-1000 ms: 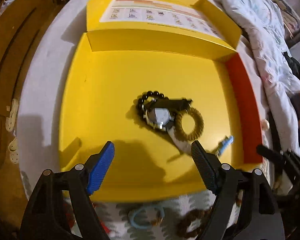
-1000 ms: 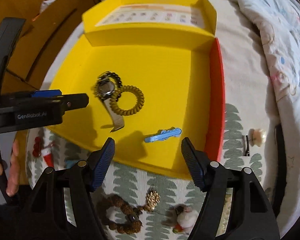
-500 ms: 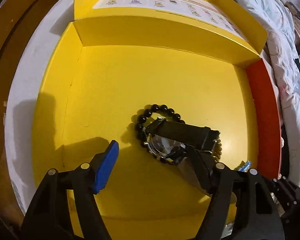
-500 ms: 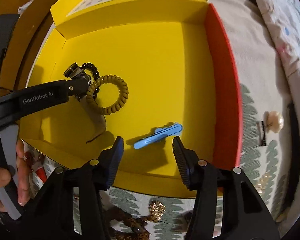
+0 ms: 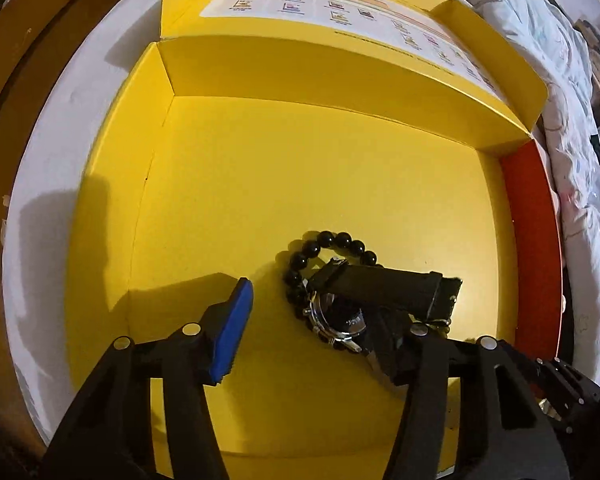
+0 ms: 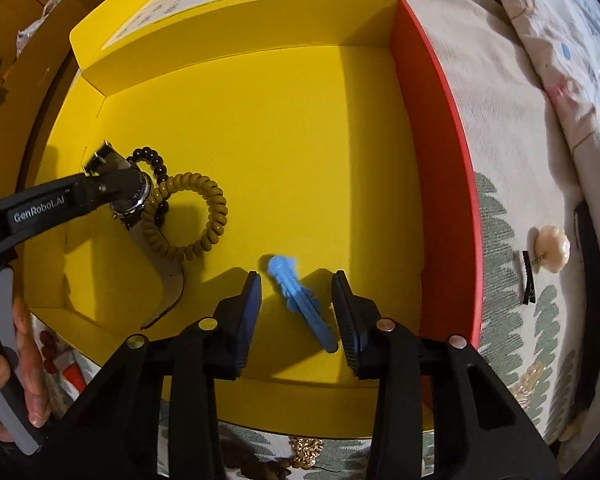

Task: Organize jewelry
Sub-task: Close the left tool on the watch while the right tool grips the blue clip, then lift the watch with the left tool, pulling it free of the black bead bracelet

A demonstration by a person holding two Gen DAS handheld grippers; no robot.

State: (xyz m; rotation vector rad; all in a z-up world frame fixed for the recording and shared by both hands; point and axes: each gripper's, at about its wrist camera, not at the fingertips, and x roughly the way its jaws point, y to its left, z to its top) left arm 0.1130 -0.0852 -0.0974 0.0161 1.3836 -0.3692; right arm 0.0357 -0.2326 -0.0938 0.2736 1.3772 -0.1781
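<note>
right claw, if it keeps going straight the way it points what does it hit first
Most likely the blue hair clip, which lies between the right claw fingers, apparently touching neither pad, with the yellow box floor just beneath it.

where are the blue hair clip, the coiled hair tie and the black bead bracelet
blue hair clip [image 6: 300, 298]: right wrist view, middle of its body
coiled hair tie [image 6: 216, 216]: right wrist view, right side of coil
black bead bracelet [image 5: 342, 239]: left wrist view, top beads

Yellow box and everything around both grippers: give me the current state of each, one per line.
yellow box: open, lid flap back.
watch: in box, on the black bead bracelet.
coil hair tie: in box, against watch.
blue clip: flat between right gripper jaws, ungripped.
left gripper: closing over watch, not clamped.
right gripper: closing, open.
</note>
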